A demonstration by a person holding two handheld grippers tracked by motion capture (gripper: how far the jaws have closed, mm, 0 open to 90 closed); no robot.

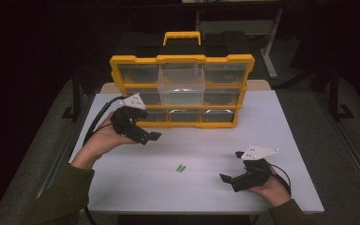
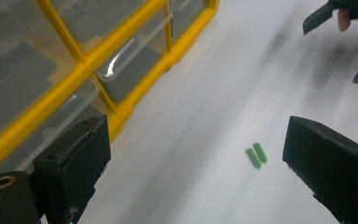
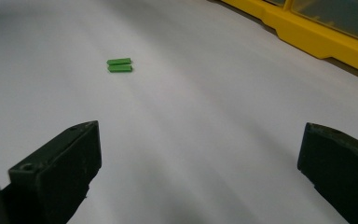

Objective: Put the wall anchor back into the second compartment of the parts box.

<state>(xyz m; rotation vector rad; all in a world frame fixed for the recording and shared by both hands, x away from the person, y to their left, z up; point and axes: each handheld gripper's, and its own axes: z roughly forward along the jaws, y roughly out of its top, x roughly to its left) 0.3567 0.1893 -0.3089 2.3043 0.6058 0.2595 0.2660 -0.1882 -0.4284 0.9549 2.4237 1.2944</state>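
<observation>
green pieces (image 1: 182,168): two small flat bars | both hand-held grippers: black jaws wide, empty

I counted two small green pieces (image 1: 181,168) lying side by side on one white table (image 1: 136,187). One yellow-framed organiser case (image 1: 183,91) stood at the back, with one yellow handle (image 1: 182,37) on top. Its face showed nine clear drawers in three rows of three, one of them, the top middle drawer (image 1: 182,77), pulled forward. I had two grippers, left (image 1: 151,137) and right (image 1: 229,166).
</observation>
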